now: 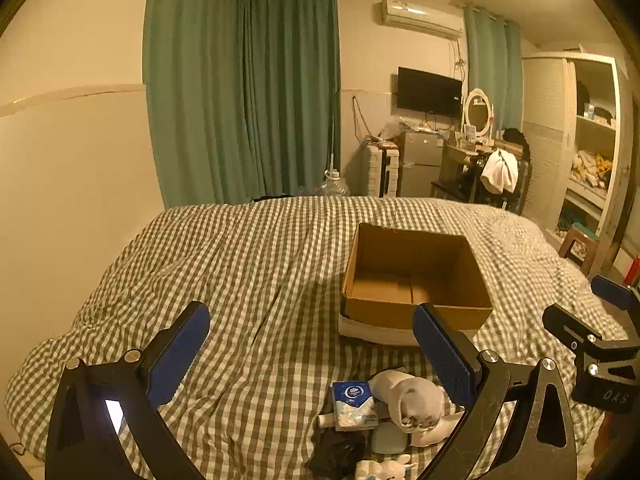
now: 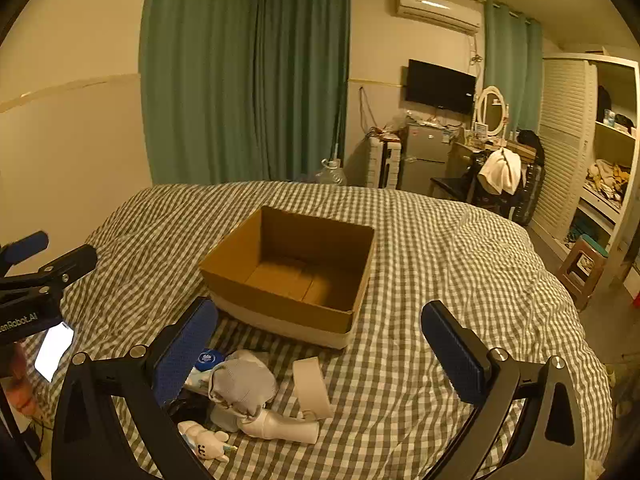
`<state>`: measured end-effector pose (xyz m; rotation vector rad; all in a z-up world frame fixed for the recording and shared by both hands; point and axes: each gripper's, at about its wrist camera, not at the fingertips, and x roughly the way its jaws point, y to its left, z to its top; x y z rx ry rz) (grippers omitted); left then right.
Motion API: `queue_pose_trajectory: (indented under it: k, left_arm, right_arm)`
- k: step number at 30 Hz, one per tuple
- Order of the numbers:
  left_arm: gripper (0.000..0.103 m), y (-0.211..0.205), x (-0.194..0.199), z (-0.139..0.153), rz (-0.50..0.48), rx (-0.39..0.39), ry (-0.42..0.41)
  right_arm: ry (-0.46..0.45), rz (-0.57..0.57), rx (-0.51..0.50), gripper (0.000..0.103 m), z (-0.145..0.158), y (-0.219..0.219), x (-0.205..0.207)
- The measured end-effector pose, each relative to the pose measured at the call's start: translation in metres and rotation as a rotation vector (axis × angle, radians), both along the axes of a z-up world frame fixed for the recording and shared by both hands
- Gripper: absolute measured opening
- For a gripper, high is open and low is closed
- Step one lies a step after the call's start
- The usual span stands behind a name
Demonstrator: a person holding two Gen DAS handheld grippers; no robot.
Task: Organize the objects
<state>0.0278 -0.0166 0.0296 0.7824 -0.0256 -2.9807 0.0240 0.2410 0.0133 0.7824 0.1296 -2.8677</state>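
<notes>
1. My left tongs [image 1: 312, 344] stand wide open over the bed [image 1: 240, 280], holding nothing; the blue pads face each other across a broad gap.
2. My right tongs [image 2: 320, 344] are spread just as wide and carry nothing either.
3. The box [image 2: 288, 268] sits on the checked bedcover ahead of both tongs. It is brown cardboard, open at the top, with a pale band round its base, and its brown floor shows bare.
4. The pile of small things lies on the cover just in front of the box, on my side of it.
5. In the pile, a tissue pack [image 1: 354, 402] in blue and white lies flat, its round logo facing up.
6. Just beside it lies a grey-and-white sock roll [image 2: 240, 388], bunched into a lump.
7. A white bottle [image 2: 280, 426] lies on its side, touching the sock roll.
8. A beige tape loop [image 2: 310, 386] rests to the right of the sock roll.
9. A small white plush [image 2: 204, 444] lies nearest me, face up, with dark dots on it.
10. Something black and crumpled [image 1: 336, 454] lies at the left of the pile; I cannot tell what it is.
11. A pale rounded case [image 1: 388, 438] lies between the black thing and the bottle.
</notes>
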Motion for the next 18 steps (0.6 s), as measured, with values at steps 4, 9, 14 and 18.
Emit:
queue_pose_trajectory:
  k: [4,9,14,18]
  left_arm:
    - [0.103,0.002,-0.007,-0.018,-0.01,0.0,-0.032]
    - [0.103,0.004,-0.016,-0.042,-0.014,-0.003,-0.081]
    - [0.103,0.004,-0.017,-0.045,-0.019,0.008,-0.092]
    - [0.103,0.002,-0.011,-0.039,-0.008,0.009,-0.092]
  right_arm:
    - [-0.036,0.024,0.012,0.103,-0.014,-0.008,-0.004]
    - [-0.081,0.04,0.04,0.103,-0.035,-0.012,-0.013]
    - [-0.108,0.05,0.037,0.103,-0.043,-0.013,-0.018]
    - [-0.107,0.06,0.042,0.101,-0.041,-0.015,-0.017]
